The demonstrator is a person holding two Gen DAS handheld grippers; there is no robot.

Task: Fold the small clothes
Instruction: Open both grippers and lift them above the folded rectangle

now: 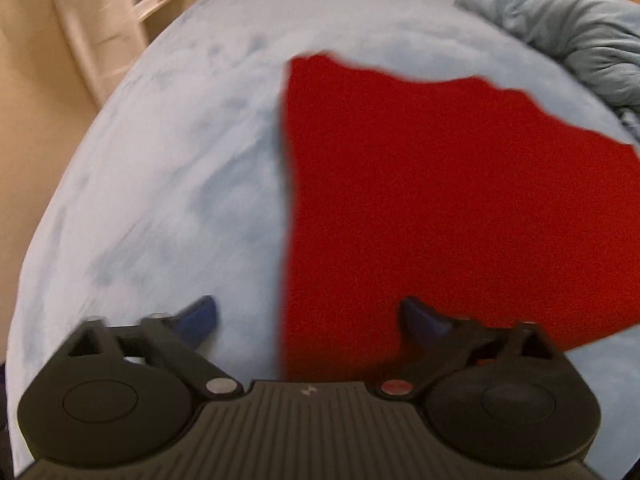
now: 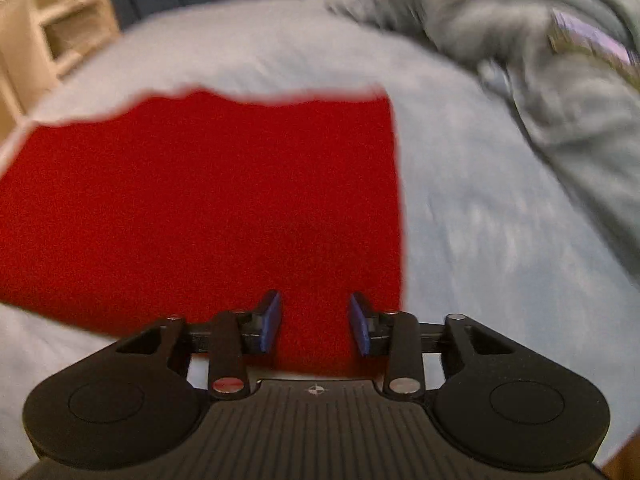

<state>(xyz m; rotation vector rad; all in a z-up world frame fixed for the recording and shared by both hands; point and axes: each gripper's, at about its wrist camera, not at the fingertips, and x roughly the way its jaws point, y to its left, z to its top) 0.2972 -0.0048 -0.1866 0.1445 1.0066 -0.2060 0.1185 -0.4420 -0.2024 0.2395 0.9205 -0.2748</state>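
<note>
We see the red cloth point(image 1: 440, 208) lying flat (not folded yet); left gripper point(image 1: 308, 320) wide, right gripper point(image 2: 314, 322) narrower, both empty.

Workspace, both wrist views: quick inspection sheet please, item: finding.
Surface: pale blue bed sheet, softly creased.
Job's things: one red cloth lying flat on the sheet, far edge wavy; both views are blurred.
Clutter: bunched grey-blue blanket at the far right, apart from the cloth.
Grippers: left gripper open, straddling the cloth's left edge; right gripper open over the cloth near its right edge. Neither clamps fabric.
Cables: nothing seen.
Surroundings: cream shelf unit far left, dark wall behind.
</note>
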